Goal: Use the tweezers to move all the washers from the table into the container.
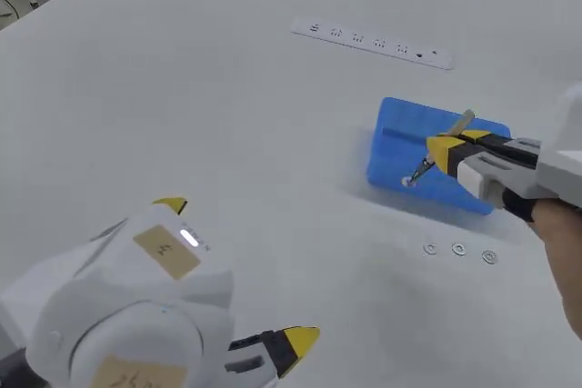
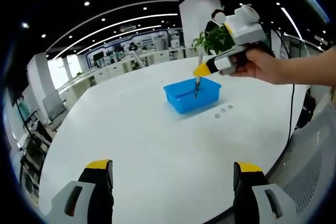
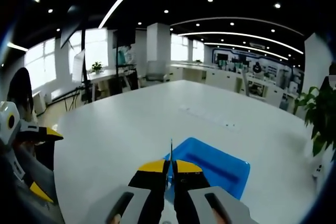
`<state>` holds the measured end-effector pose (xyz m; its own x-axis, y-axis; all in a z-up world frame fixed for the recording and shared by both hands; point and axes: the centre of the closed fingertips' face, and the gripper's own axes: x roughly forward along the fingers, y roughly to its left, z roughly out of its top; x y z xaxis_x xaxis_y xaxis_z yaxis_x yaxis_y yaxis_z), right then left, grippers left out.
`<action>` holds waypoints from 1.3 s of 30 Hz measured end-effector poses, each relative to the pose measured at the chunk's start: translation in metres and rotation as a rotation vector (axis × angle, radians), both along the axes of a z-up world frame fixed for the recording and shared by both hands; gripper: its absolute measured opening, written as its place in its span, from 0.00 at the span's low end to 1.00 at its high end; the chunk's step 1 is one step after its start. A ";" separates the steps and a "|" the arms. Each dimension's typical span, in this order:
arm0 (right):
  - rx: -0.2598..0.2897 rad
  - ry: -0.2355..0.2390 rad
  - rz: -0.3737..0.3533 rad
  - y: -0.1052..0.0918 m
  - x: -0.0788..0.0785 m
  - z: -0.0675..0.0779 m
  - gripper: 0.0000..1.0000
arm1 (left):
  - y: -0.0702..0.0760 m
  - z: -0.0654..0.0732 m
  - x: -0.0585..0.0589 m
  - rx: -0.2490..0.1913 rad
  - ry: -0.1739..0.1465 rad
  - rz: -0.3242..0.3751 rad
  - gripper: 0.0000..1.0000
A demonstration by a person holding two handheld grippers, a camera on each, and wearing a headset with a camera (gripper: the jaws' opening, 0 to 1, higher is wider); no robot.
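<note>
My right gripper [image 1: 443, 147] is shut on metal tweezers [image 1: 421, 169], which point down into the blue container [image 1: 400, 138]. A small pale spot shows at the tweezer tip; I cannot tell whether it is a washer. Three washers [image 1: 459, 249] lie in a row on the white table just in front of the container. My left gripper [image 1: 238, 271] hovers open and holding nothing at the near left, far from the container. In the left gripper view, the right gripper [image 2: 202, 70] holds the tweezers [image 2: 198, 83] over the container [image 2: 184, 100]. In the right gripper view, the tweezers [image 3: 170, 157] rise between shut jaws above the container [image 3: 220, 169].
A white power strip [image 1: 373, 43] lies on the table beyond the container. The white table [image 1: 227, 115] stretches wide and bare to the left. A person's hand [image 1: 559, 243] holds the right gripper at the right edge. The left gripper [image 3: 31, 135] appears at the left of the right gripper view.
</note>
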<state>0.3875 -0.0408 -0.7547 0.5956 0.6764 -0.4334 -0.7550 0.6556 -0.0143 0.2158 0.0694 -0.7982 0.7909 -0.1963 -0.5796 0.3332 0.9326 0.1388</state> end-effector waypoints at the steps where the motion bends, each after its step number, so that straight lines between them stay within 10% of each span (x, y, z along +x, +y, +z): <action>1: 0.002 -0.008 -0.006 0.000 0.004 0.002 0.01 | 0.000 0.000 0.000 -0.001 0.001 0.000 0.98; 14: -0.020 -0.029 -0.057 0.000 0.033 -0.012 0.01 | -0.001 -0.001 0.000 -0.002 0.006 -0.004 0.98; 39: -0.080 0.016 -0.047 0.003 0.041 -0.052 0.02 | 0.001 -0.002 0.000 0.000 0.007 0.005 0.97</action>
